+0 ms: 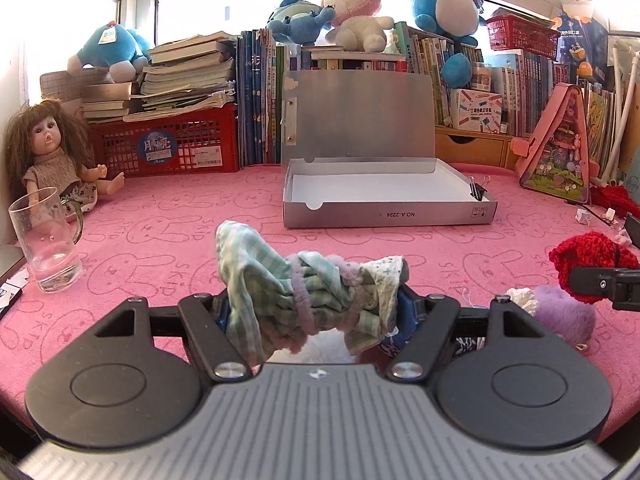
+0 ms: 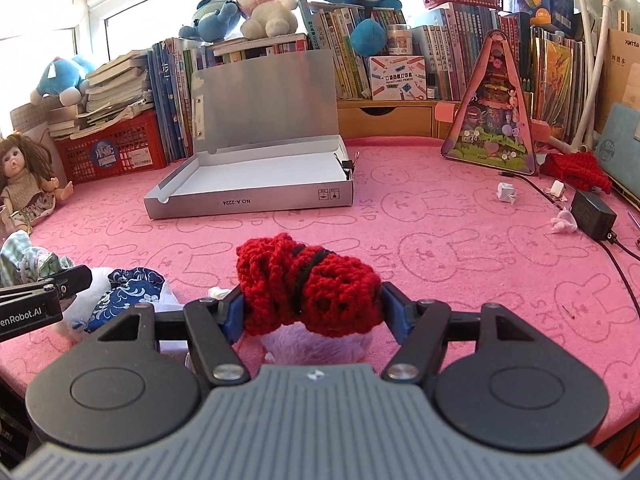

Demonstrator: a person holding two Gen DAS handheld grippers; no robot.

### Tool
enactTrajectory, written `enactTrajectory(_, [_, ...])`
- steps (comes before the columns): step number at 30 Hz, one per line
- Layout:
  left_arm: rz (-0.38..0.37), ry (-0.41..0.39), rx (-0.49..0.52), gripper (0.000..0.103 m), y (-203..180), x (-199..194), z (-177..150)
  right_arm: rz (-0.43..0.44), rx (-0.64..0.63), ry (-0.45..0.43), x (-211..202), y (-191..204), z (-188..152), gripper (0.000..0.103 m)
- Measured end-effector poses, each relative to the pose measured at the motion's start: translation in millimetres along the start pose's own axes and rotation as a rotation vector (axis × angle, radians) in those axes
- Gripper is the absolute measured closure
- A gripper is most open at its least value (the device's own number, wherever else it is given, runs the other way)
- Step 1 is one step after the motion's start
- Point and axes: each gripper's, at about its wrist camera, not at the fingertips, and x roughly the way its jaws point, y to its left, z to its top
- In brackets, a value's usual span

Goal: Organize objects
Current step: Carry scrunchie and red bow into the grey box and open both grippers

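A doll sits at the left edge of the pink desk, just behind a glass mug. A red crate holds books at the back edge. Soft toys sit on top of the books. A black charger lies near the right edge.

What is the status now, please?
Left hand-held gripper shut on green checked bundle. Right hand-held gripper shut on red knit bundle. Open silver box ahead, unobstructed.
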Motion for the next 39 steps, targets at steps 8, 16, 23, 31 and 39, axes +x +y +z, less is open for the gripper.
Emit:
enactTrajectory(8, [-0.011,0.041,-0.045,0.028,12,31,22,0.029,0.029,0.044,22,-13,18,0.034])
enactTrajectory(16, [-0.008,0.041,-0.059,0.028,13,69,56,0.070,0.062,0.093,65,-20,49,0.034])
enactTrajectory(23, [-0.029,0.053,-0.078,0.028,10,111,93,0.091,0.045,0.101,100,-19,83,0.034])
enactTrajectory(31, [-0.031,0.068,-0.091,0.028,11,169,137,0.132,0.032,0.099,141,-13,131,0.034])
enactTrajectory(39, [-0.017,0.116,-0.061,0.028,4,245,163,0.135,0.040,0.131,205,-8,169,0.034])
